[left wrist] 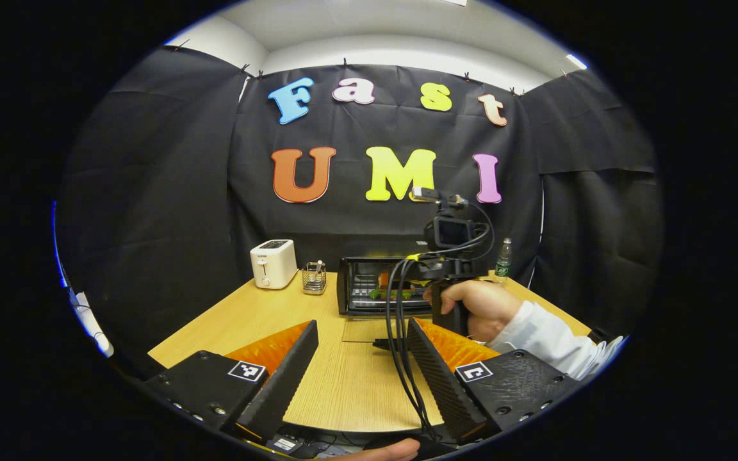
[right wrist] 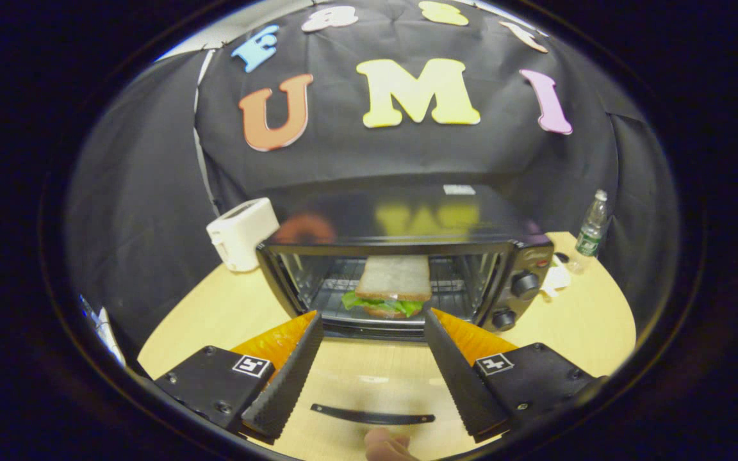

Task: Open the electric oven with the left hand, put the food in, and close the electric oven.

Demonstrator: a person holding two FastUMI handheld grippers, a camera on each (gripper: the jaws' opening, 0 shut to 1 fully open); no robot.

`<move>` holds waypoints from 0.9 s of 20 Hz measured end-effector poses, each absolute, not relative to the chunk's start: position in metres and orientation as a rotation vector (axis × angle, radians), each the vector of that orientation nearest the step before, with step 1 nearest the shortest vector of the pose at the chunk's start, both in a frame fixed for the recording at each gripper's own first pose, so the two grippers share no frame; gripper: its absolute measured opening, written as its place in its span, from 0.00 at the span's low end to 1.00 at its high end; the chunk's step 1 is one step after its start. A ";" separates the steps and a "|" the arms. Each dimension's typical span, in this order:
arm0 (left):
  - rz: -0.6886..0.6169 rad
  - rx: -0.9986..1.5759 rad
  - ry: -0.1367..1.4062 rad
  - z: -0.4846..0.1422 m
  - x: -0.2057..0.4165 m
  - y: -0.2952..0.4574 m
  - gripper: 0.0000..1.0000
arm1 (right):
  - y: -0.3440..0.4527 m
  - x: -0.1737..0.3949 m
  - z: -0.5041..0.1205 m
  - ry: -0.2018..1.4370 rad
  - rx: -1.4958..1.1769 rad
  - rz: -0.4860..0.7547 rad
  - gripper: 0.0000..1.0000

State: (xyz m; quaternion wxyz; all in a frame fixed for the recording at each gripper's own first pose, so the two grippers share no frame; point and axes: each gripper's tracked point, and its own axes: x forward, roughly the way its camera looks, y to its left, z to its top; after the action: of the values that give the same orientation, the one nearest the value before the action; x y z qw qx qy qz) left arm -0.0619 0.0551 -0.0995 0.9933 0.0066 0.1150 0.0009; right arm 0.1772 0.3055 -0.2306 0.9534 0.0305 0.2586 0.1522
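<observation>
**Sandwich resting inside the open electric oven**

In the right gripper view, the electric oven (right wrist: 401, 282) stood at the back of the wooden surface (right wrist: 593, 320) with its glass door (right wrist: 369, 390) folded down flat, handle nearest the camera. The sandwich (right wrist: 391, 288), bread over green lettuce, lay on the wire rack inside the chamber. The right gripper (right wrist: 372, 365) hovered above the lowered door, its fingers spread wide and holding nothing. Two control knobs (right wrist: 515, 301) sat on the oven's right panel. A white toaster (right wrist: 241, 234) stood to the oven's left and a plastic bottle (right wrist: 592, 225) to its right.

In the left gripper view, the left gripper (left wrist: 361, 358) was held back over the surface, well apart from the oven, its fingers likewise wide apart and empty. Ahead of it, a hand (left wrist: 475, 307) in a white sleeve gripped the other tool before the oven. A small wire holder (left wrist: 314, 278) stood between toaster and oven.
</observation>
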 end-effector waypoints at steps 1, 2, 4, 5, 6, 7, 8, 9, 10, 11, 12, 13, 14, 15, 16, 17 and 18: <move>0.004 0.009 0.223 -0.094 -0.064 0.054 0.92 | 0.299 0.164 -0.210 0.478 0.083 0.320 0.97; 0.001 0.007 0.209 -0.087 -0.065 0.051 0.92 | 0.291 0.152 -0.190 0.429 0.090 0.336 0.97; -0.007 0.016 0.190 -0.075 -0.067 0.046 0.92 | 0.262 0.132 -0.154 0.326 0.076 0.315 0.96; -0.004 0.023 0.177 -0.070 -0.066 0.046 0.92 | 0.246 0.123 -0.135 0.270 0.067 0.295 0.96; 0.000 0.029 0.168 -0.066 -0.063 0.047 0.92 | 0.234 0.110 -0.117 0.222 0.056 0.292 0.95; -0.001 0.032 0.168 -0.069 -0.059 0.046 0.82 | 0.220 0.098 -0.099 0.173 0.054 0.281 0.96; -0.009 0.026 0.169 -0.071 -0.054 0.041 0.92 | 0.203 0.087 -0.083 0.132 0.050 0.260 0.96; -0.021 0.021 0.175 -0.075 -0.049 0.035 0.92 | 0.185 0.078 -0.067 0.088 0.052 0.240 0.96; -0.026 0.019 0.185 -0.081 -0.040 0.032 0.92 | 0.170 0.068 -0.054 0.061 0.057 0.233 0.96; -0.032 0.019 0.202 -0.090 -0.031 0.029 0.92 | 0.157 0.061 -0.041 0.035 0.066 0.226 0.96; -0.048 0.014 0.222 -0.099 -0.022 0.022 0.82 | 0.145 0.052 -0.034 0.019 0.074 0.223 0.96; -0.072 0.003 0.246 -0.112 -0.012 0.012 0.92 | 0.131 0.045 -0.026 0.005 0.072 0.216 0.96; -0.096 -0.006 0.267 -0.123 -0.003 0.003 0.92 | 0.117 0.041 -0.020 -0.009 0.068 0.206 0.96; -0.114 -0.013 0.289 -0.135 0.008 -0.004 0.92 | 0.101 0.037 -0.015 -0.024 0.063 0.190 0.96; -0.132 -0.017 0.309 -0.147 0.017 -0.012 0.92 | 0.090 0.034 -0.011 -0.038 0.057 0.187 0.96; -0.150 -0.020 0.333 -0.160 0.026 -0.020 0.92 | 0.081 0.030 -0.009 -0.046 0.048 0.192 0.96; -0.165 -0.021 0.355 -0.173 0.033 -0.028 0.92 | 0.071 0.026 -0.007 -0.056 0.046 0.184 0.96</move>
State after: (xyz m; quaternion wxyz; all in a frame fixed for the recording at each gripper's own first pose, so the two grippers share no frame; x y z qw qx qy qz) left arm 0.0334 -0.0277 -0.1731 0.9809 -0.0106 0.1763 -0.0818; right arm 0.0264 0.0715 -0.0071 0.9951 0.0228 -0.0277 0.0917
